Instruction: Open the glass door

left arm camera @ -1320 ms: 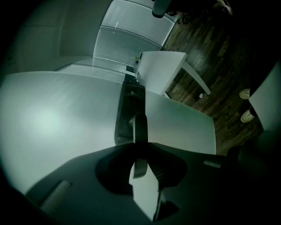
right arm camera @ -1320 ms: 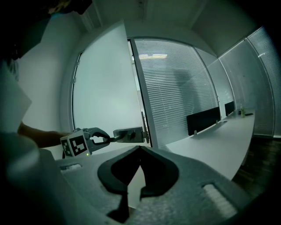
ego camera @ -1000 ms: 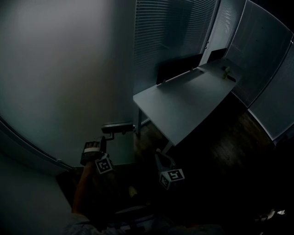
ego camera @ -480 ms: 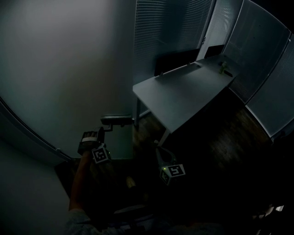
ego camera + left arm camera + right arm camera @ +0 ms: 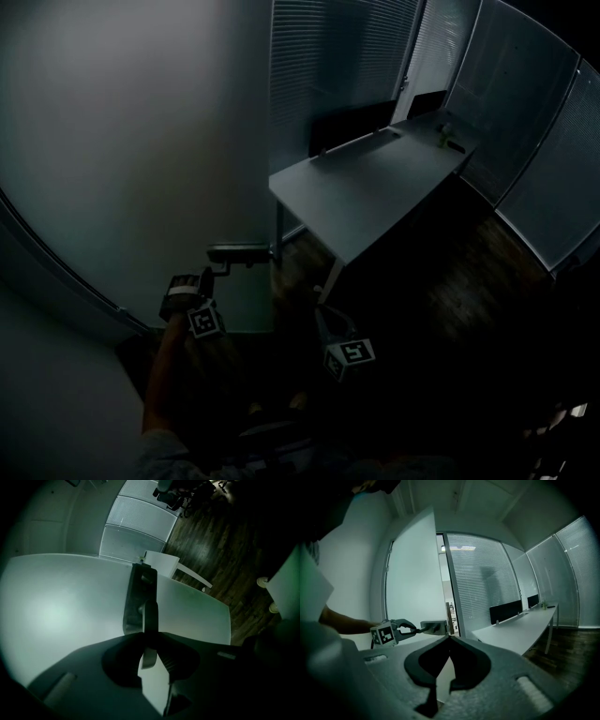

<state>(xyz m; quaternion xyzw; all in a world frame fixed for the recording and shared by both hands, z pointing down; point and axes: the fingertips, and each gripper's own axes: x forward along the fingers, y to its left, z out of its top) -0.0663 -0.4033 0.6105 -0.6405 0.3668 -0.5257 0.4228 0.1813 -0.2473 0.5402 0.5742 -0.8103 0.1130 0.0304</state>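
Note:
The frosted glass door (image 5: 122, 159) stands ajar, its free edge towards the desk. Its metal lever handle (image 5: 239, 253) sticks out from a lock plate (image 5: 138, 597). My left gripper (image 5: 208, 274) is shut on the handle's lever (image 5: 150, 616), which runs between its jaws. In the right gripper view the left gripper (image 5: 410, 630) grips the handle (image 5: 433, 626) on the door (image 5: 415, 583). My right gripper (image 5: 328, 323) hangs lower and to the right, away from the door. Its jaws meet at the tips (image 5: 449, 637), and nothing is between them.
A long grey desk (image 5: 375, 187) stands just right of the door's edge, with a dark screen panel (image 5: 352, 127) along its back. Glass walls with blinds (image 5: 337, 56) close the room behind. The dark wooden floor (image 5: 441, 291) lies to the right.
Both grippers have drifted a little with the door, the left still clamped on the handle. The desk now sits slightly higher and further left in the head view.

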